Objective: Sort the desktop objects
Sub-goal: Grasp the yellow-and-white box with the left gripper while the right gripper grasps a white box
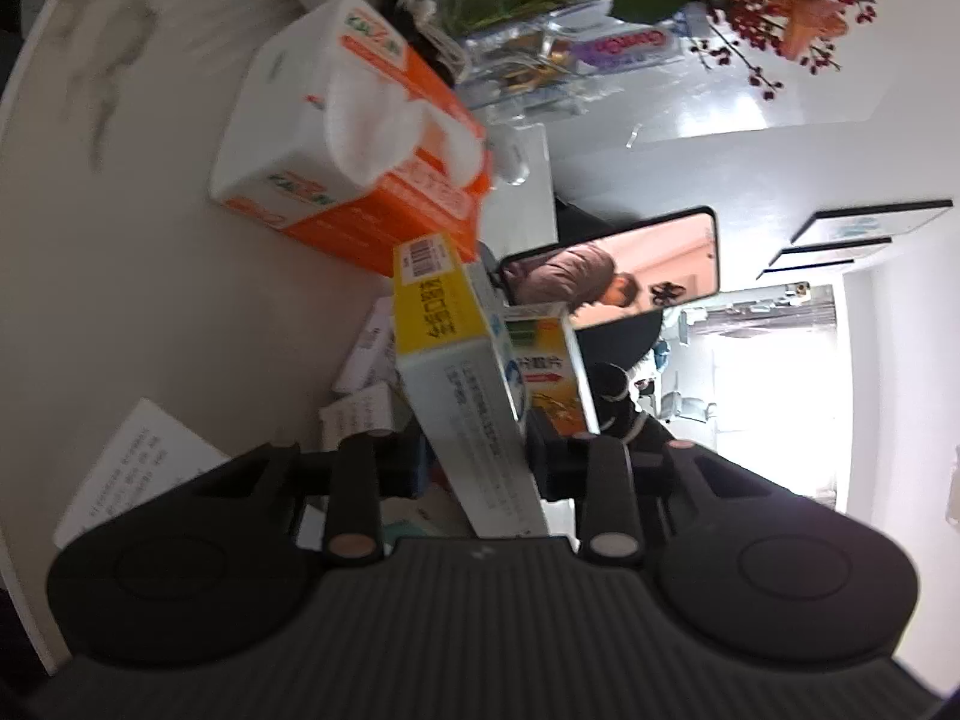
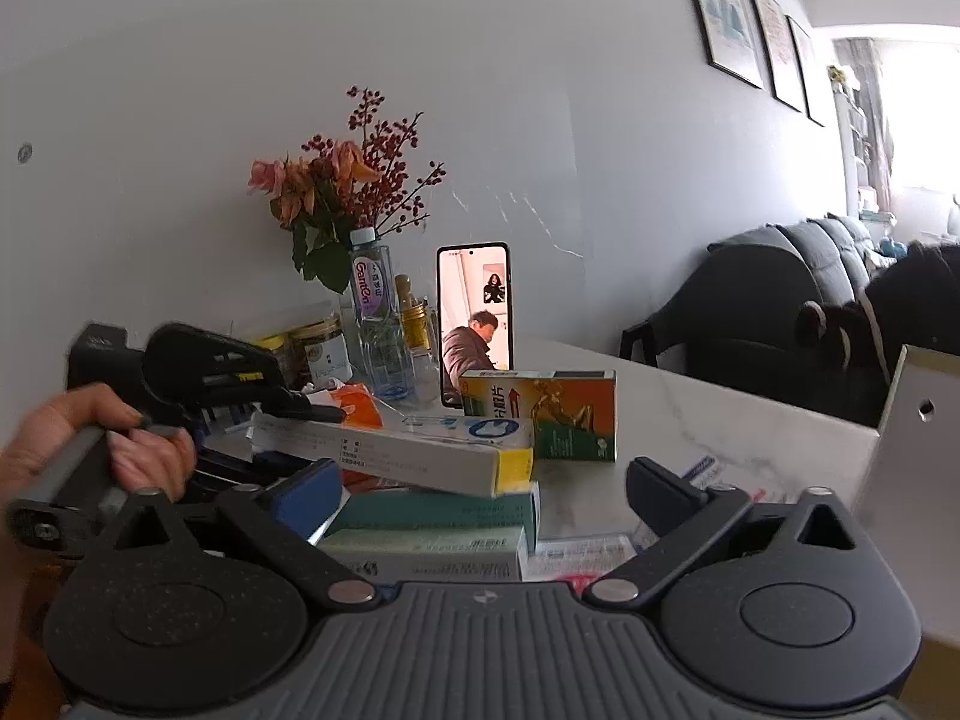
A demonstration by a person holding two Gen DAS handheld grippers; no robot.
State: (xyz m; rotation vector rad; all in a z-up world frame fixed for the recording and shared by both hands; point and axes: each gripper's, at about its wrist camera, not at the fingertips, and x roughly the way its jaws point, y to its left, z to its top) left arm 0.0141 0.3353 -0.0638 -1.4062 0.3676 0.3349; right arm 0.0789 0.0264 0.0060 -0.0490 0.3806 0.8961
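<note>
My left gripper [image 1: 477,450] is shut on a long white medicine box with a yellow end [image 1: 447,360]. The right wrist view shows that box [image 2: 420,450] held tilted over a stack, with the left gripper [image 2: 312,411] and a hand [image 2: 120,438] behind it. The stack is a teal box [image 2: 438,510] on a pale green box [image 2: 420,552]. My right gripper [image 2: 480,489] is open, its blue-padded fingers [image 2: 306,489] either side of the stack, not pressing on it. An orange and green box [image 2: 540,414] stands upright just beyond.
On the white table [image 2: 720,420] a phone [image 2: 474,324] stands propped behind the boxes, beside a bottle with flowers [image 2: 372,300] and jars [image 2: 318,348]. An orange and white tissue box [image 1: 360,138] lies further left. Flat packets [image 2: 576,552] and a paper sheet [image 1: 132,468] lie near. A pale box wall [image 2: 918,450] rises at right.
</note>
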